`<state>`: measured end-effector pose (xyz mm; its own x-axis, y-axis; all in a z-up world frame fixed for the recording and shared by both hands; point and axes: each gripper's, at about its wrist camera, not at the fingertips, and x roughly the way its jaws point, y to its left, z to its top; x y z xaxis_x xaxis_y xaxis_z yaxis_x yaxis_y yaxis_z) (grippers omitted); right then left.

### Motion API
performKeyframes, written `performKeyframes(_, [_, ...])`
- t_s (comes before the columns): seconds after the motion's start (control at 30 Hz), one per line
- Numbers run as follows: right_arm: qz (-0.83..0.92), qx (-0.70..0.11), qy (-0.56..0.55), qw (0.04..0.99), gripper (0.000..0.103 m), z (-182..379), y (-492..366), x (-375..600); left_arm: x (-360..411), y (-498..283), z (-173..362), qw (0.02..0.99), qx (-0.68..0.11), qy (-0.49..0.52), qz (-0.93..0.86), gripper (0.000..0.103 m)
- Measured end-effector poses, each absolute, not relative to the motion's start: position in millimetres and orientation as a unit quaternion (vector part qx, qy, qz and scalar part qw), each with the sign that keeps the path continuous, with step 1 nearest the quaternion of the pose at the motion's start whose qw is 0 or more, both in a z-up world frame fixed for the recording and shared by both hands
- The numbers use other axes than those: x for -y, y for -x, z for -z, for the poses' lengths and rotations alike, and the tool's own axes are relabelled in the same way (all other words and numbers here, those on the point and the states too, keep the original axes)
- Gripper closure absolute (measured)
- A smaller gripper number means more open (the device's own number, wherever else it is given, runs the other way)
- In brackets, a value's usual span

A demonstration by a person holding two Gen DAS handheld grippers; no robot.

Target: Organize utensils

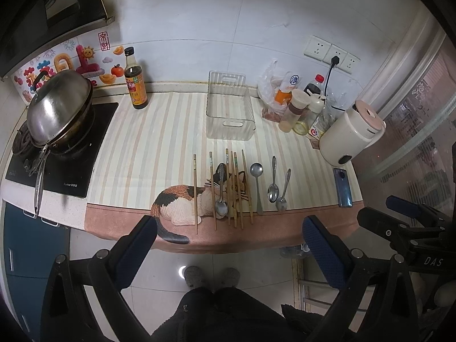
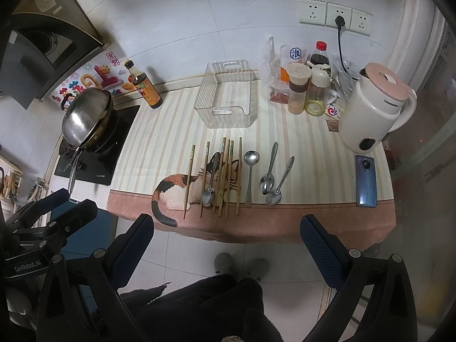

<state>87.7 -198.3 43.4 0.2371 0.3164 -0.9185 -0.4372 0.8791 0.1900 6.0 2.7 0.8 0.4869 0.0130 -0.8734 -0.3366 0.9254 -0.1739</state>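
Several wooden chopsticks (image 1: pixel 236 188) and several metal spoons (image 1: pixel 273 181) lie in a row near the front edge of a striped cat-print mat (image 1: pixel 159 148); they also show in the right wrist view as chopsticks (image 2: pixel 226 176) and spoons (image 2: pixel 268 171). A clear plastic bin (image 1: pixel 229 108) stands empty behind them, also in the right wrist view (image 2: pixel 228 97). My left gripper (image 1: pixel 228 238) is open and empty, held off the counter's front edge. My right gripper (image 2: pixel 226 235) is open and empty, also in front of the counter.
A lidded wok (image 1: pixel 59 108) sits on the stove at left. A soy sauce bottle (image 1: pixel 135 81) stands at the back. Condiment jars (image 2: pixel 307 88), a white kettle (image 2: pixel 373 105) and a blue phone (image 2: pixel 365 181) stand at right.
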Motion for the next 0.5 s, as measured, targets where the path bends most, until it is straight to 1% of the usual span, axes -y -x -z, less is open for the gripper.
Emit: performKeyframes(0.5, [-0.239, -0.569, 0.054, 0.785, 0.0, -43.7, -89.6, 197.1, -4.2, -9.8, -0.4, 0.847, -0.496, 0.163, -0.103, 0.0])
